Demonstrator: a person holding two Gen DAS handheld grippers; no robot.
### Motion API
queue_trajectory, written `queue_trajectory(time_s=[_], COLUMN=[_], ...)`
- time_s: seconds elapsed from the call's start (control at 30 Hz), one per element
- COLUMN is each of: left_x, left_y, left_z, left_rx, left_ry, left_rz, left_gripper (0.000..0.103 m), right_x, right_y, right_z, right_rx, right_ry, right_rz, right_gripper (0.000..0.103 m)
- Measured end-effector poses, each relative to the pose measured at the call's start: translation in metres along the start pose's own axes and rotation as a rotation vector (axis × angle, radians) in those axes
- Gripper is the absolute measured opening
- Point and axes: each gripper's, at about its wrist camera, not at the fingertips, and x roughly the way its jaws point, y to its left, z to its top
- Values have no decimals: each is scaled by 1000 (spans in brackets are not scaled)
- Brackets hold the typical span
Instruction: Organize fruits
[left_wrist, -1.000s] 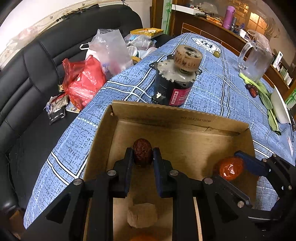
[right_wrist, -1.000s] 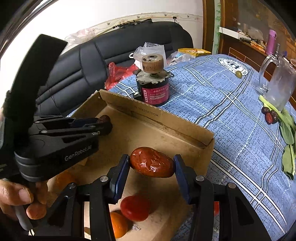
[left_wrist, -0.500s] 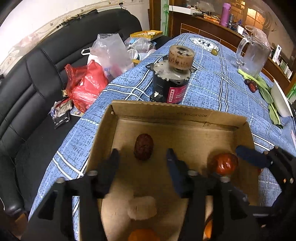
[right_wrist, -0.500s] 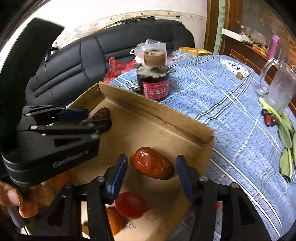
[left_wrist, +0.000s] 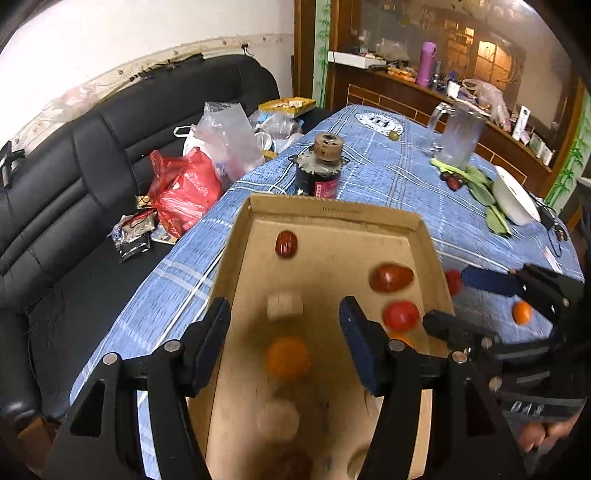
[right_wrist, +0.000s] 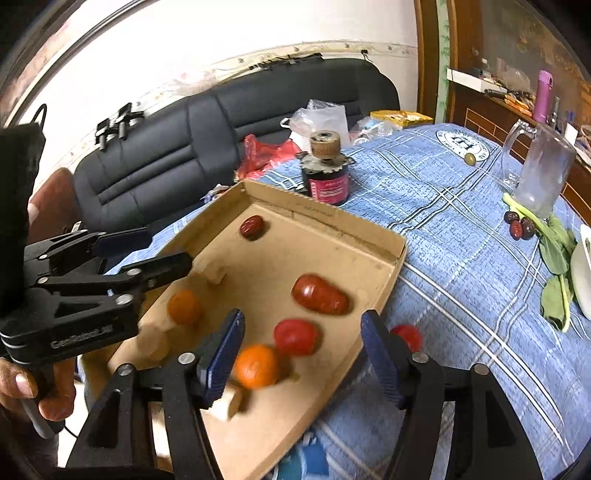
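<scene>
A shallow cardboard box (left_wrist: 332, 212) (right_wrist: 328, 218) lies on the blue checked tablecloth. In it lie a dark red date (left_wrist: 286, 243) (right_wrist: 252, 226), a larger red fruit (left_wrist: 390, 277) (right_wrist: 320, 294), a red tomato (left_wrist: 400, 315) (right_wrist: 295, 336), oranges (left_wrist: 288, 357) (right_wrist: 256, 366) and pale chunks (left_wrist: 283, 305). My left gripper (left_wrist: 284, 343) (right_wrist: 142, 247) is open and empty above the box's near half. My right gripper (right_wrist: 301, 360) (left_wrist: 465, 299) is open and empty over the box's right side.
A black motor with a wooden pulley (left_wrist: 320, 168) (right_wrist: 327, 173) stands behind the box. A glass mug (right_wrist: 535, 173), several dates (right_wrist: 519, 225), green leaves (right_wrist: 554, 254) and a white dish (left_wrist: 515, 201) lie to the right. A tomato (right_wrist: 406, 336) and orange (left_wrist: 522, 312) lie outside the box. Bags (left_wrist: 184, 184) fill the black sofa.
Both grippers opened, let go of the date and the red fruit, which now lie in the box, and drew back and up.
</scene>
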Motion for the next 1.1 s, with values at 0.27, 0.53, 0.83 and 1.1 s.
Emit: queue_trajectory(time_s=[0.27,0.53,0.83,1.1], left_x=[-46,-85,-118,-130], left_y=[1,-7,-13,-22], left_z=[-45,-86,-117,-142], left_rx=[-9,45,68,79], left_ry=[-30,-101,-152,-144], left_rz=[-20,64,106,115], left_gripper=[66,75,84,84], right_x=[-34,-59,-71,-82], right_y=[30,51,67,85], right_z=[-40,-85,-121,-143], right_rx=[-146,-295,-399,-456], right_ry=[-9,-13,29,29], right_rz=[44,58,107,127], right_gripper=[80,89,89,91])
